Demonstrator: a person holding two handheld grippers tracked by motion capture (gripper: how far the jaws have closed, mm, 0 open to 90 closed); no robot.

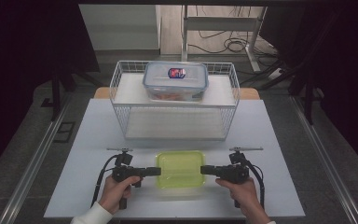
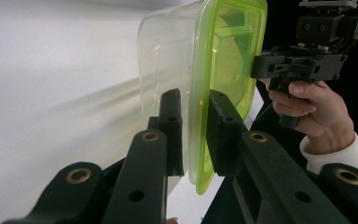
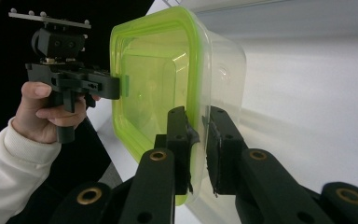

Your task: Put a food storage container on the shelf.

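Grippers meet at the table's near edge: left gripper [image 1: 153, 171] and right gripper [image 1: 208, 170] each clamp jaws on the green-lidded container's [image 1: 180, 169] rim. Wire basket [image 1: 121, 79] holds a blue-lidded box [image 1: 175, 80] containing something orange.

Lighting: bright, even on white table [image 1: 98, 140]; surroundings dark; soft glare beyond both tongs; close jaws slightly blurred

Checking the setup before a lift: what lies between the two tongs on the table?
The green-lidded container, seen from the high view, with the left tongs and right tongs at its opposite rims.

Glossy translucent plastic container [image 1: 180, 169] (green lid), matt table [image 1: 88, 140]
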